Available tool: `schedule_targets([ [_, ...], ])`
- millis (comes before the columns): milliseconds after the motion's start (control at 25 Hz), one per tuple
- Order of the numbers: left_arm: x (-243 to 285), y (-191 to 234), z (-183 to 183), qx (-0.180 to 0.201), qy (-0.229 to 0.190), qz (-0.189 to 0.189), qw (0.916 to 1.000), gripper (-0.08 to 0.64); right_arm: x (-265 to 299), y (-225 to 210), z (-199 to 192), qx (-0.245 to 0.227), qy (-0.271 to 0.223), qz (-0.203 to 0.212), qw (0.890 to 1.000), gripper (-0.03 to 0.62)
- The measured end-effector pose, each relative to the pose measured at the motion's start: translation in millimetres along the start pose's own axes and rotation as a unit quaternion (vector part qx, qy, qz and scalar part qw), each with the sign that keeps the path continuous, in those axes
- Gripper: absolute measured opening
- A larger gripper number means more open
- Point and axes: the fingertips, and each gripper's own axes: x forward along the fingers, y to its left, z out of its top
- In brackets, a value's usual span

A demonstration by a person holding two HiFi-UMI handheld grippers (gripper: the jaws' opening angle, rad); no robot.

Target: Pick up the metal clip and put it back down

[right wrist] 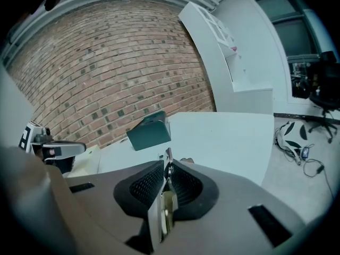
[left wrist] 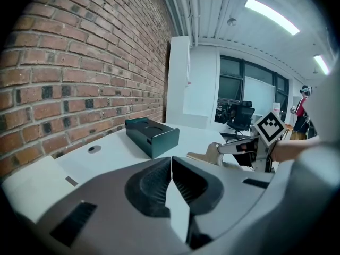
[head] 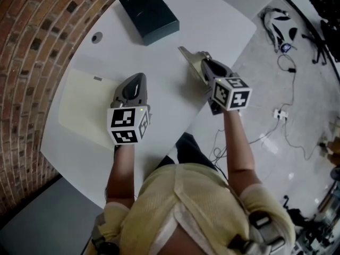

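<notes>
Two grippers are out over the white tabletop (head: 212,23) right now. The right gripper (right wrist: 167,169) is clamped on the metal clip (right wrist: 168,155), a thin bright strip pinched edge-on between its jaws, out near the tabletop's right edge. The left gripper (left wrist: 171,166) has its jaws pressed together with nothing between them, hovering toward the middle, just beside a pale yellow sheet (head: 79,108) that lies along the left edge. A dark green box (head: 149,14) sits by the far edge, well apart from both.

box (head: 148,13): table (head: 164,70) far end | sheet (head: 85,108): left (on table)
</notes>
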Motion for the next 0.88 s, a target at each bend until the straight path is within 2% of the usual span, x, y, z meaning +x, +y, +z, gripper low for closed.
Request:
schedule_targets([
  [120, -3, 4, 0, -0.001, 0.0, 0.016, 0.9999, 0.005, 1, -2, 0, -0.007, 0.004, -0.005, 1.0, 0.032],
  [360, -9, 9, 0, -0.028, -0.004, 0.025, 0.9993, 0.005, 2, -6, -2, -0.001, 0.007, -0.008, 1.0, 0.041],
  [520, -15, 16, -1, -0.027, -0.002, 0.048, 0.9985, 0.005, 1, -12, -10, 0.008, 0.025, -0.019, 0.999, 0.087],
  [720, -25, 17, -4, -0.03, 0.0, 0.05, 0.9983, 0.005, -6, -21, -12, 0.005, 0.017, -0.05, 0.999, 0.121],
  [880, -32, 16, -3, -0.036, -0.005, 0.044, 0.9983, 0.005, -20, -20, -9, 0.006, 0.008, -0.067, 0.998, 0.124],
])
